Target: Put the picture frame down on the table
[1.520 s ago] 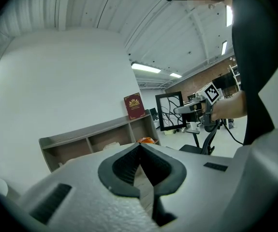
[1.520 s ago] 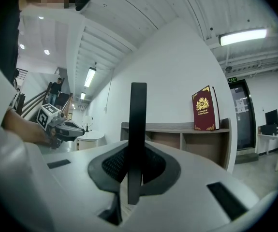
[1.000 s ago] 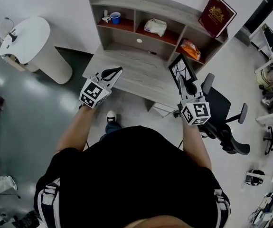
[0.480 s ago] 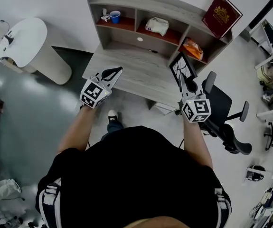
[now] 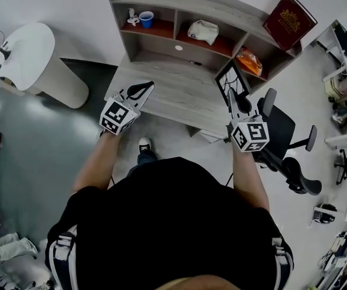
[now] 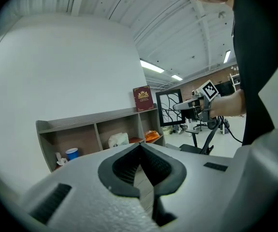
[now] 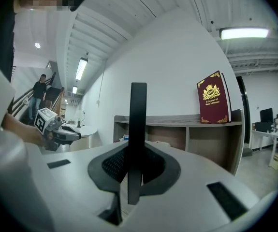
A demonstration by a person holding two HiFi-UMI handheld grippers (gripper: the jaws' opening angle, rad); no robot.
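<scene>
Right tool (image 5: 232, 103) clamps its jaws on the black picture frame (image 5: 227, 83), holding it upright just in front of the shelf unit's (image 5: 188, 8) right end, above the grey surface (image 5: 167, 95). Whether the frame touches the surface cannot be told. Left tool (image 5: 138, 90), jaws pressed together on nothing, hovers before the shelf unit's left end.

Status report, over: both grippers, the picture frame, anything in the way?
Left gripper shut, empty. Right gripper shut on picture frame, held upright over the right end of the desk, not down yet. Nothing seen blocking that spot.
</scene>
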